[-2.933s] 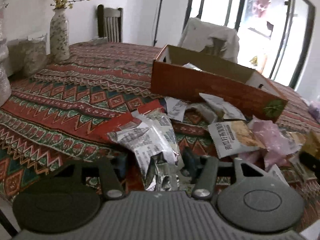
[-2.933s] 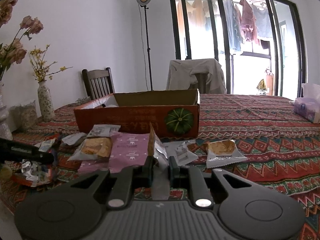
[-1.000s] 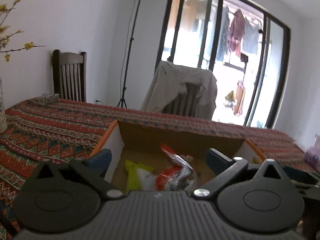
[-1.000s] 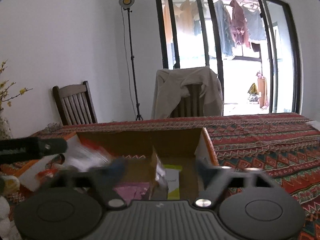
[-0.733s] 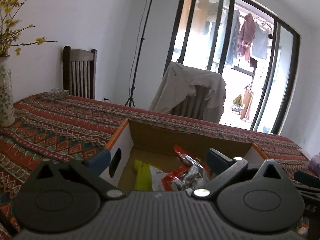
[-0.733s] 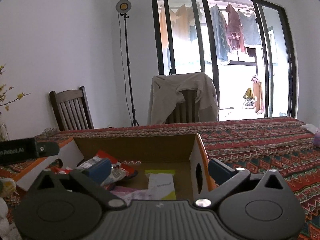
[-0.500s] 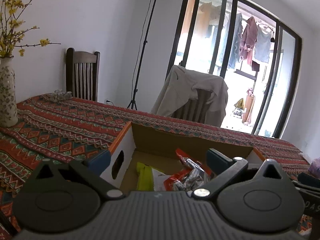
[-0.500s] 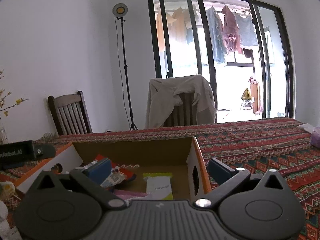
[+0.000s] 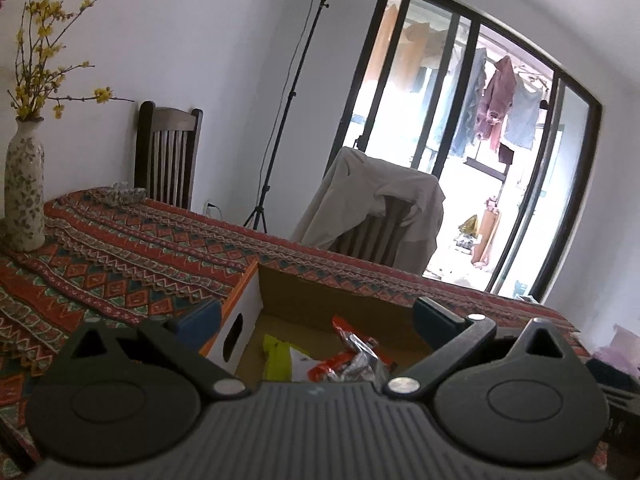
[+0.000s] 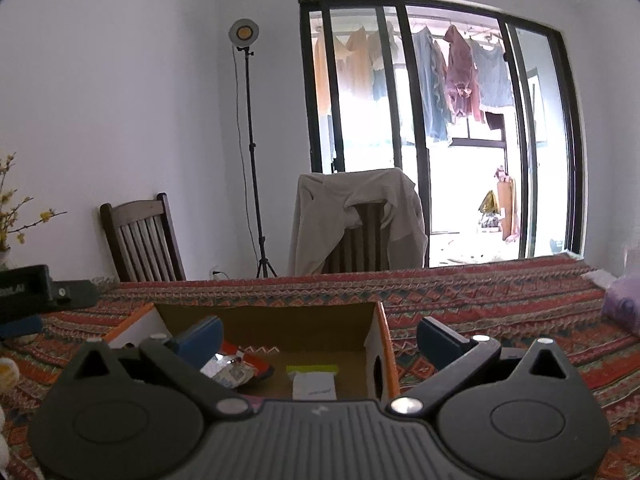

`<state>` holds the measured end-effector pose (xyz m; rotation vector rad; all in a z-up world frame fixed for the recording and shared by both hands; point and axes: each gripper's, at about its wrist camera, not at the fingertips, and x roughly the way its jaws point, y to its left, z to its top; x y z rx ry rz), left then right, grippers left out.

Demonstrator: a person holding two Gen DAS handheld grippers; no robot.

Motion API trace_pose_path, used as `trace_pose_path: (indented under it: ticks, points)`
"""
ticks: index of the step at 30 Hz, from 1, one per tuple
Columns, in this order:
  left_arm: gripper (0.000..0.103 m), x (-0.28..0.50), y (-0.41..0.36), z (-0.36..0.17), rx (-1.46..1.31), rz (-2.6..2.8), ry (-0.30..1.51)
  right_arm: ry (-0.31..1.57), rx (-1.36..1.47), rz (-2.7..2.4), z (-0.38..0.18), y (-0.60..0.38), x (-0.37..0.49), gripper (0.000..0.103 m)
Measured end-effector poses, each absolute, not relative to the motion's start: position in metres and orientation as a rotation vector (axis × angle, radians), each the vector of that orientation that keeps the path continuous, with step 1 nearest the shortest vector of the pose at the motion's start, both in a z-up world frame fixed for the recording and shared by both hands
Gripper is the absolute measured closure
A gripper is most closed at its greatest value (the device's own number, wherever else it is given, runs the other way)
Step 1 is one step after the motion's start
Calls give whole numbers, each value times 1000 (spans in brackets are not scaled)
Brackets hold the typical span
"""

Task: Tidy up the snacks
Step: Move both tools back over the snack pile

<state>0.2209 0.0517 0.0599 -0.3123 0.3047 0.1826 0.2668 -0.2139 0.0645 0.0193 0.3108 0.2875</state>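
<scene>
Woven cloth in red, green and cream zigzag covers the table (image 9: 120, 256), the largest surface in both views; on it stands the cardboard box (image 10: 260, 326), open at the top, orange outside and plain brown inside, with a hand-hole in each end wall; judged as the collecting point for the snacks.

Inside the box, in the left wrist view, a red and silver foil packet (image 9: 352, 356) lies at about 12 o'clock from the camera, crumpled and tilted; a yellow-green packet (image 9: 276, 356) lies just beside it toward 11 o'clock; in the right wrist view a white sachet with a yellow-green strip (image 10: 312, 384) lies flat on the box floor near the right end wall.

Left gripper (image 9: 316, 314): jaws spread wide, nothing between them, held above the box's near-left corner. Right gripper (image 10: 320, 336): likewise released and empty, its fingers straddling the box's right end wall.

Clearances: the box floor shows bare cardboard between the packets, so room remains for more; the upright walls are the edges to clear on any descent; open cloth extends toward 2 o'clock in the right view, up to a pale purple pack (image 10: 622, 304) at the table's far right.

A vase (image 9: 24, 196) of yellow blossom stands at 10 o'clock, well apart from the box.
</scene>
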Motion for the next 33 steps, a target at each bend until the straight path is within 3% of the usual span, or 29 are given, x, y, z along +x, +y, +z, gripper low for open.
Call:
trace_pose_path:
  ticks: [9,33]
  points:
    - [0,176,58,52,-301,164,361,344,-3,296,64,-229,226,0]
    - [0,36,69,-13,-237,162,483,595,-31,447,-4,-218,111,0]
